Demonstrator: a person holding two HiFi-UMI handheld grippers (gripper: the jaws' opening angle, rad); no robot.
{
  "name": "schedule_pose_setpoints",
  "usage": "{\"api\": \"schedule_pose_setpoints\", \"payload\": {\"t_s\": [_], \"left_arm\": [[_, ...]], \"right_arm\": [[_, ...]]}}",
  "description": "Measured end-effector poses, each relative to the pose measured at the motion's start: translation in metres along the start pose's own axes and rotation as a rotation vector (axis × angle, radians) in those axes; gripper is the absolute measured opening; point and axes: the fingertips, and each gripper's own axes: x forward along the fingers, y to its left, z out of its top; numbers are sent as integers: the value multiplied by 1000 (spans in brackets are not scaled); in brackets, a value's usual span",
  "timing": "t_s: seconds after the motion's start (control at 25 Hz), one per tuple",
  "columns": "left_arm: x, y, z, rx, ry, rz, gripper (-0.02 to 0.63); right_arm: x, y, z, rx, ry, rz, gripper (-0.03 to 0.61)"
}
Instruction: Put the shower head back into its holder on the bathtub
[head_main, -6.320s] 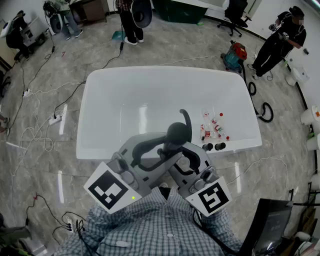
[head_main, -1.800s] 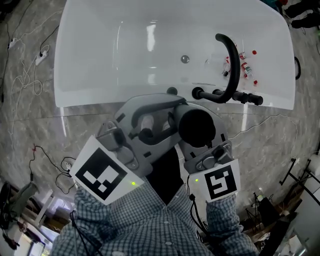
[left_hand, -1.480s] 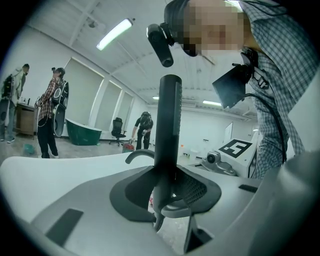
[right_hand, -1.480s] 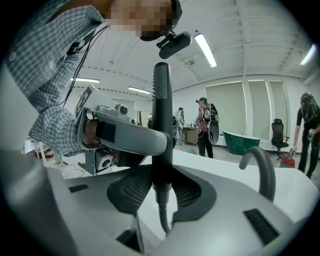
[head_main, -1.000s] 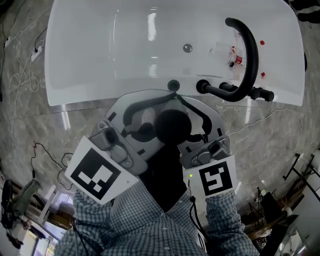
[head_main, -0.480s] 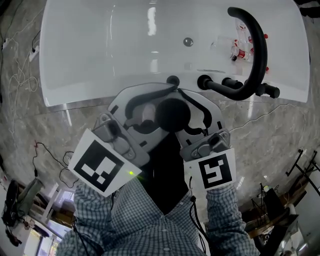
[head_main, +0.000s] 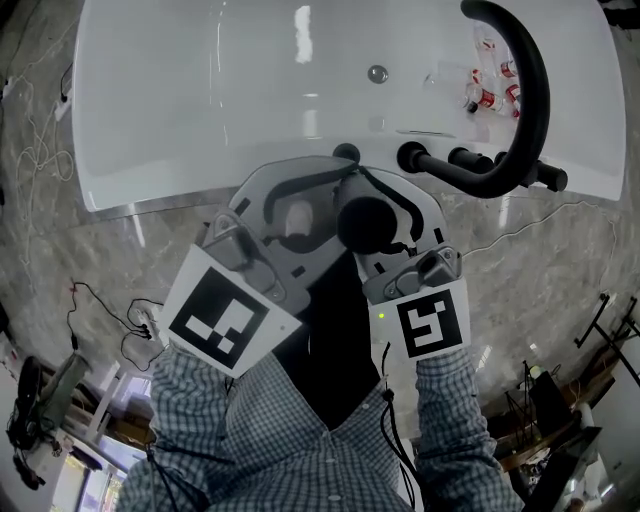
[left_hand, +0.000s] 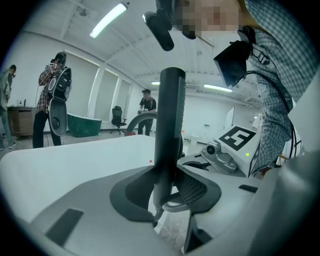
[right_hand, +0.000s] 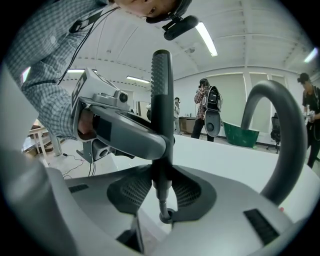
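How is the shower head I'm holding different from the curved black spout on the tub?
The shower head is a straight stick standing upright; the spout is a tall arch. The shower head is clamped in the left tongs and right tongs, held up; the spout sits fixed on the bathtub rim. Both are black.
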Motion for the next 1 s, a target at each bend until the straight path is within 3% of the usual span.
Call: {"api": "schedule_pose_setpoints", "payload": {"t_s": [0.32,0.64,1.0], "left_arm": [[10,7,-15,11,17,6,141],[22,15,-39,27,68,21,141],[37,23,-63,38,114,20,141]], "right_arm": [[11,-4,-15,-12,-2,4,123],[21,-7,-47,-113,81,26,122],[34,-13,-71,-119,107,21,121]]}}
